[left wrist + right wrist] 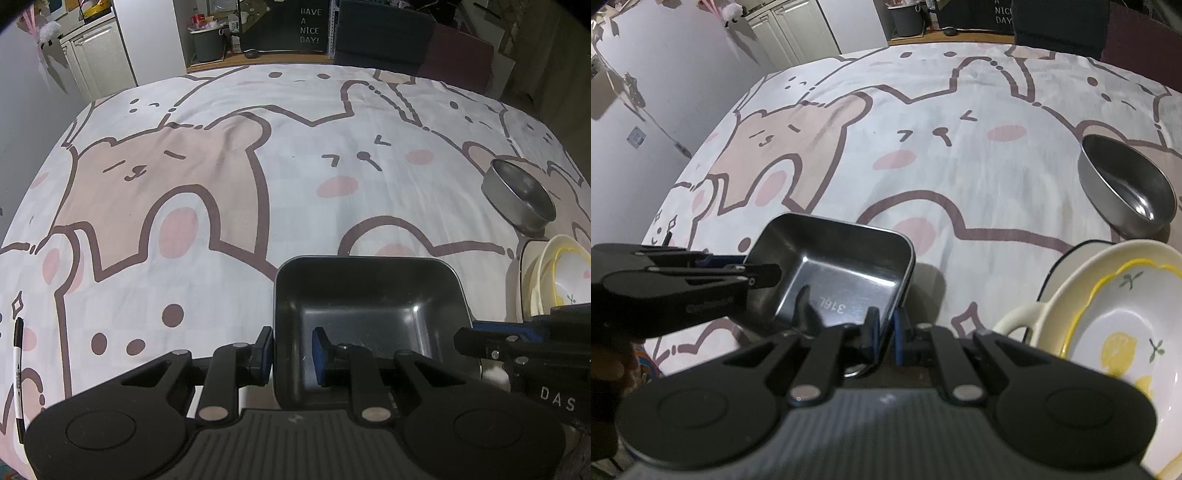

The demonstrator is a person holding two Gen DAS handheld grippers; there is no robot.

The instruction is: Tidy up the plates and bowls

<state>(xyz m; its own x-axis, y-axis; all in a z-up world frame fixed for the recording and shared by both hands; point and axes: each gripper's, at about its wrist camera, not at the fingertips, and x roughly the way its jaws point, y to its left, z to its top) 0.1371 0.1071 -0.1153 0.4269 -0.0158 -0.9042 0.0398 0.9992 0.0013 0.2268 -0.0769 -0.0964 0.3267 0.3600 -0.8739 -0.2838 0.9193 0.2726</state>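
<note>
A square steel tray (369, 306) is held between both grippers above the cartoon tablecloth. My left gripper (291, 356) is shut on the tray's left wall, one pad outside and one inside. My right gripper (884, 338) is shut on the tray's (834, 273) right wall; it also shows in the left wrist view (517, 343) at the tray's right side. A round steel bowl (1126, 184) stands to the right. A stack of cream and yellow-rimmed plates (1108, 325) lies at the near right.
The table is covered by a bear-print cloth (221, 166). A black-and-white marker (17, 369) lies at the near left edge. White cabinets (99, 59), a grey bin (208, 42) and a dark chair (384, 33) stand beyond the far edge.
</note>
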